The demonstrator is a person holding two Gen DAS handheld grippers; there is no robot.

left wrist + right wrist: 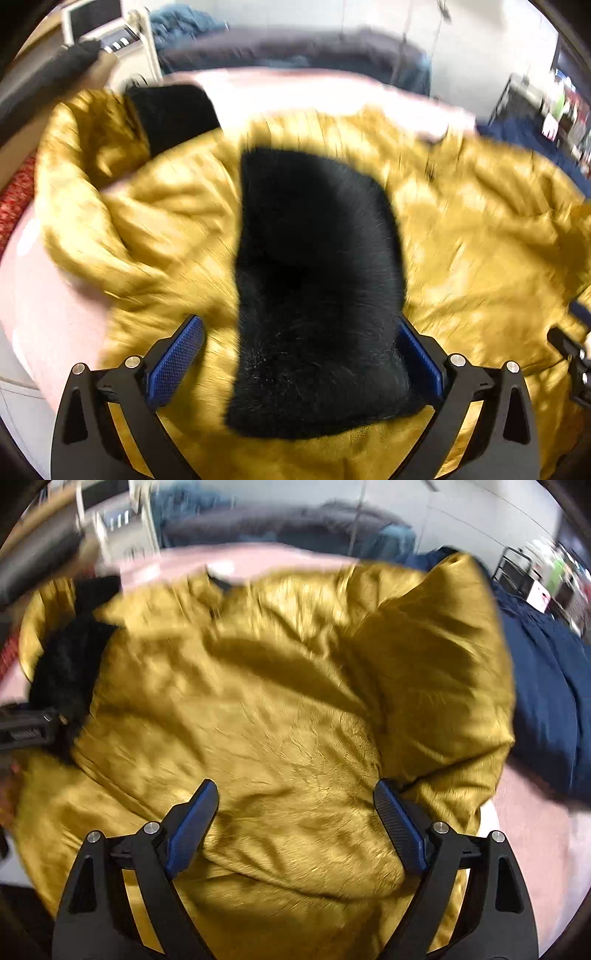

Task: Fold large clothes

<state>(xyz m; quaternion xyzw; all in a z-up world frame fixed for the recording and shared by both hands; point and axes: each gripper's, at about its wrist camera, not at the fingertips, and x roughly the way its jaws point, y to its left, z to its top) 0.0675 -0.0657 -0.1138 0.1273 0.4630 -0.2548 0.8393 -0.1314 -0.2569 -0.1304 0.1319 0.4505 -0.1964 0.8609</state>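
A pink bed carries the whole job: a large gold satin garment lies crumpled across most of it, with a dark blue garment heaped along the bed's right edge.

A black fur piece, probably a cuff or collar trim, lies on the gold cloth with its long axis running away from the near edge toward the far edge. A second black fur patch sits near the far left corner.

The left tool is wide open and holds nothing; the near end of the fur piece lies between its fingers, touching or nearly touching the right one. It is the nearer tool to the fur, so closing there looks like the natural grasp.

The right tool is also wide open and empty, hovering over bare gold cloth beside a raised fold toward the bed's right edge.
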